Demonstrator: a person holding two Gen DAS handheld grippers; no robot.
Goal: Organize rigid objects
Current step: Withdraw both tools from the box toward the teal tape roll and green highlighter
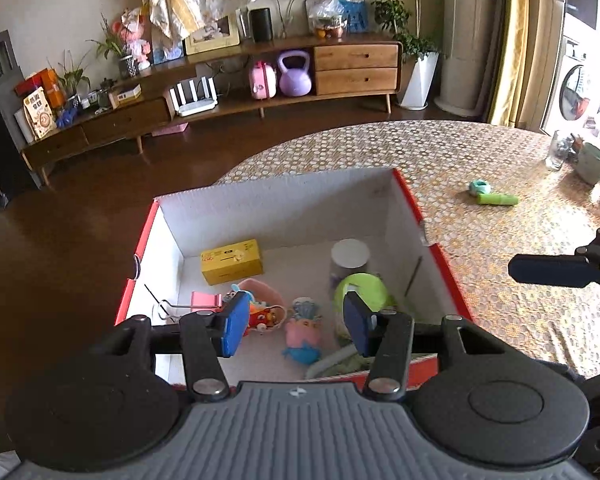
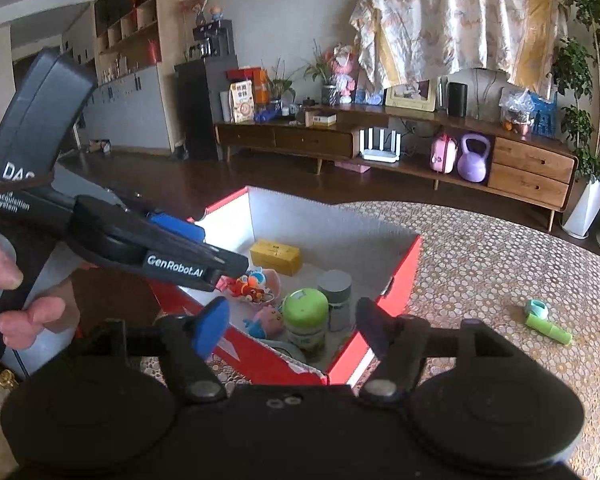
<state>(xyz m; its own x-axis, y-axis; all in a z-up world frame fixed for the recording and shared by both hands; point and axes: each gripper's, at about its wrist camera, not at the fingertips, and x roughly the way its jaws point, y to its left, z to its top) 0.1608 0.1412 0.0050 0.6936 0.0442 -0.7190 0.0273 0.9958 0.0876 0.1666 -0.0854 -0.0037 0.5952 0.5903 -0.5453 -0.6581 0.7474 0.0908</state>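
While hovering above the open red box [image 1: 448, 280] at the edge of the tabletop [image 1: 500, 248], pointing the left claw [image 1: 296, 308] down into it, released, 2 blue pads standing apart and gripping nothing. Hanging the right claw [image 2: 290, 312] just beside it, over the box's near corner, likewise released, spreading wider and pinching nothing. Wrapping a hand [image 2: 8, 276] round the left handle at the edge of the right wrist view. Lying inside the box, on its white floor: yellow carton [image 1: 232, 260] resting toward the far left corner, white-lidded jar [image 1: 350, 254] standing upright nearer the right wall, green-lidded jar [image 1: 362, 290] standing just in front of it, pink binder clip [image 1: 206, 300] lying by the left wall, pink cup [image 1: 266, 292] holding small toys beside the clip, pink and blue doll [image 1: 304, 334] lying near the middle. Resting outside, well apart from the box on the patterned cloth: green and teal toy [image 1: 494, 197], lying on its side.
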